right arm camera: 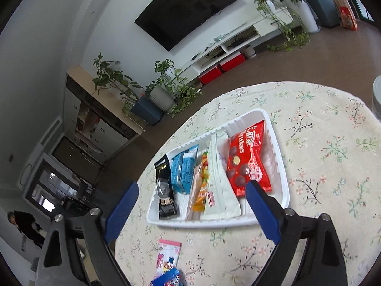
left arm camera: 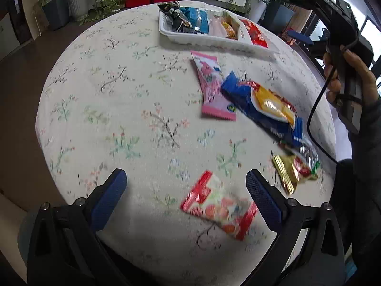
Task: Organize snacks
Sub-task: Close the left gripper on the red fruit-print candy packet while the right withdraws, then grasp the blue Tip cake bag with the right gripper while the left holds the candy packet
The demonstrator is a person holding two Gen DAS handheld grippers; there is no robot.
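A white tray [left arm camera: 209,44] at the table's far side holds several snack packets; in the right wrist view the tray [right arm camera: 283,178] shows a red packet [right arm camera: 247,159], a white one, a blue one and a black one. Loose on the floral cloth lie a pink packet [left arm camera: 213,88], a blue-and-yellow packet [left arm camera: 264,107], a gold-and-red packet [left arm camera: 295,170] and a red-and-white candy packet [left arm camera: 220,205]. My left gripper [left arm camera: 185,181] is open and empty, just above the candy packet. My right gripper [right arm camera: 191,190] is open and empty, held above the tray's near end.
The round table [left arm camera: 119,95] is covered by a floral cloth. The right hand-held gripper body and its cable [left arm camera: 343,54] hang over the table's right side. Potted plants [right arm camera: 164,88] and a TV shelf stand beyond the table. A white container [right arm camera: 376,95] sits at the right edge.
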